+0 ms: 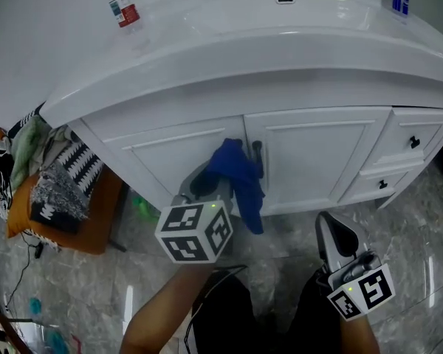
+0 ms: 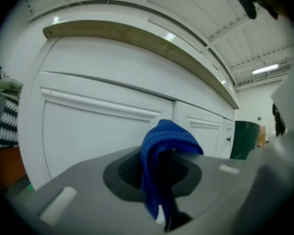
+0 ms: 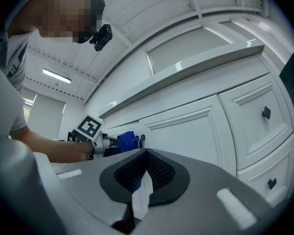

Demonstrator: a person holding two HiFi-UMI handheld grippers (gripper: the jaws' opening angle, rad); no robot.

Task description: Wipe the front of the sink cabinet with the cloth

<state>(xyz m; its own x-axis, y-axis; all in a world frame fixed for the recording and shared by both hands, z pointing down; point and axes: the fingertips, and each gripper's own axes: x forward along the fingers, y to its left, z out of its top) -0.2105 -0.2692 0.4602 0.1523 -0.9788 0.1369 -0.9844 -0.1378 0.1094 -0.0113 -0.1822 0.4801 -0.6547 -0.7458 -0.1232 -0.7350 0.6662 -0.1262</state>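
cloth (image 1: 240, 174): deep blue, bunched, one tail hanging limp, at the seam between the two doors of the sink cabinet (image 1: 317, 152) | left gripper (image 1: 209, 181): clenched on the cloth | right gripper (image 1: 329, 226): jaws together, empty, held low, clear of the cabinet

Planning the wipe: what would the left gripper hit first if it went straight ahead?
Likely the left cabinet door, near its right edge, with the held blue cloth touching first; the remaining gap is unclear.
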